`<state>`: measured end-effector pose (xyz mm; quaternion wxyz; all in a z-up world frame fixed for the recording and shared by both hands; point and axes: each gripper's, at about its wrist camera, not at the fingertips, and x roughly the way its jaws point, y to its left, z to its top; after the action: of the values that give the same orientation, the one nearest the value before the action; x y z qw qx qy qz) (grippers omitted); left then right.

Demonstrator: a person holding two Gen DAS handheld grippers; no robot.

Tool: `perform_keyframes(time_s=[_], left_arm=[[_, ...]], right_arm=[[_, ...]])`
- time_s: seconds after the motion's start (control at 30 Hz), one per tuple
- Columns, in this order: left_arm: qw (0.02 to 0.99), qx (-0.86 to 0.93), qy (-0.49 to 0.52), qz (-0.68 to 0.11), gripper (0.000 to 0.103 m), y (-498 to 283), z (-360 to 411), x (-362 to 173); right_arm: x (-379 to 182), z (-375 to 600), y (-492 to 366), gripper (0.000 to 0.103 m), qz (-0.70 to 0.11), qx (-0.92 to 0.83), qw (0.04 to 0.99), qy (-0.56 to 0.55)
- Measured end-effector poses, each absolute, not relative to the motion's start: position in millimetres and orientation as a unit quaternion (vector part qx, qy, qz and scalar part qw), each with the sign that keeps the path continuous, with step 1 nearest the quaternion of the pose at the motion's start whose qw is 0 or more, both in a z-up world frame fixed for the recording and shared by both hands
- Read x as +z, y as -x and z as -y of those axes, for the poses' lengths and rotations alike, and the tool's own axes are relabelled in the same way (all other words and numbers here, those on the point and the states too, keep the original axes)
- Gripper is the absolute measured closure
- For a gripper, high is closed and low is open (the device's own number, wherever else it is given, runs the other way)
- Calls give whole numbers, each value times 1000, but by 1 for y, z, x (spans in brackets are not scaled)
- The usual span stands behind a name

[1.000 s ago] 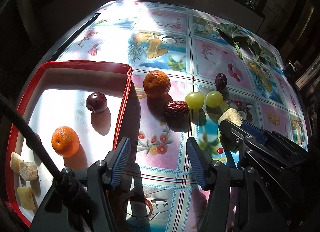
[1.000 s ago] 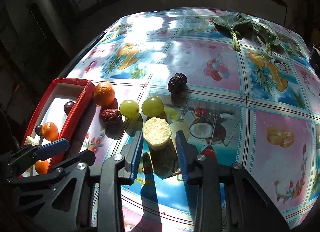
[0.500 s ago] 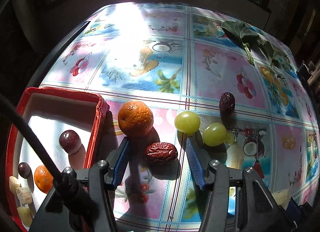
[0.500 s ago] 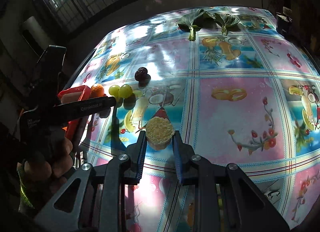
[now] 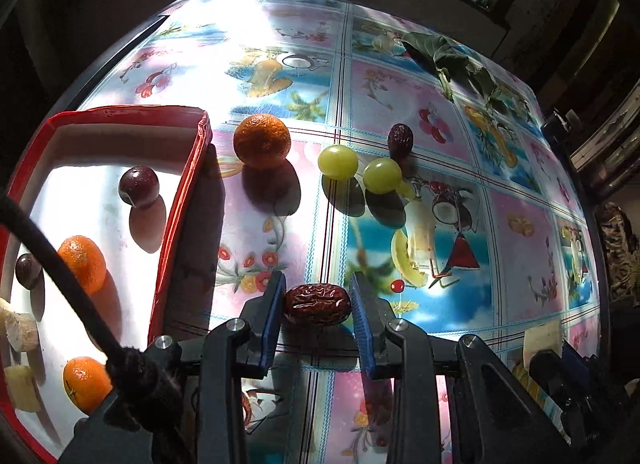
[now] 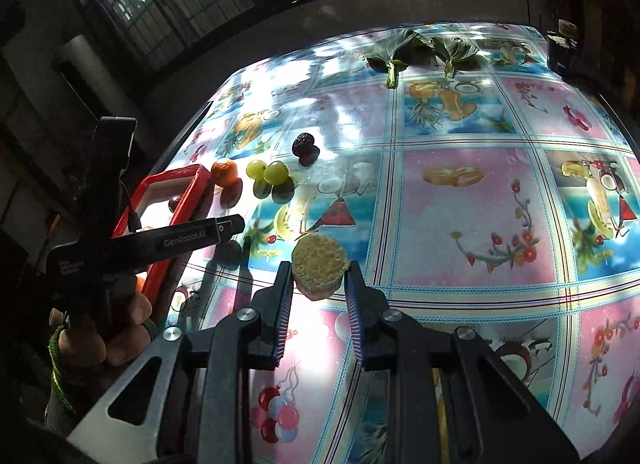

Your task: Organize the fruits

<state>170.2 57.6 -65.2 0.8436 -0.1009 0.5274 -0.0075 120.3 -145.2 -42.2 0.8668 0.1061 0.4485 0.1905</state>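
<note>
**Squeezing a date and a corn piece**

Closing in on a wrinkly red date [image 5: 317, 304], my left tongs [image 5: 318, 306] have it right between their blue pads, and both pads touch its ends. The date sits low over the worktop [image 5: 520, 284], just beside the red tray [image 5: 180, 223].

Inside the tray I see a dark plum [image 5: 139, 186], two small oranges [image 5: 82, 262], a tiny dark fruit and some pale chunks along the near edge.

Out on the worktop lie one more orange [image 5: 262, 140], two green grapes [image 5: 338, 161] side by side, and a second dark date [image 5: 400, 140] just behind them. Green leaves [image 5: 440, 51] rest at the far edge.

My right tongs [image 6: 318, 276] are clenched on a round yellow corn piece [image 6: 319, 262], held up above the flowery worktop. My left hand [image 6: 100, 332] shows at the side there, gripping its handle.
</note>
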Motion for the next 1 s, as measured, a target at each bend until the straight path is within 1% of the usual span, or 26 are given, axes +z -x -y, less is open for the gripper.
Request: perform_keyframes(time_s=[0.13, 0.4, 0.73, 1.0], left_arm=[[848, -13, 104, -520, 71, -144, -54, -57], [869, -6, 66, -490, 71, -98, -36, -37], [880, 4, 37, -474, 71, -69, -20, -22], [883, 12, 26, -468, 71, -58, -11, -18]], right_arm=[[-46, 148, -107, 75, -452, 191, 865, -109], [-43, 151, -78, 75, -440, 175, 877, -85], [-25, 158, -56, 75, -404, 96, 910, -19], [-15, 168, -40, 75, -381, 74, 921, -5]])
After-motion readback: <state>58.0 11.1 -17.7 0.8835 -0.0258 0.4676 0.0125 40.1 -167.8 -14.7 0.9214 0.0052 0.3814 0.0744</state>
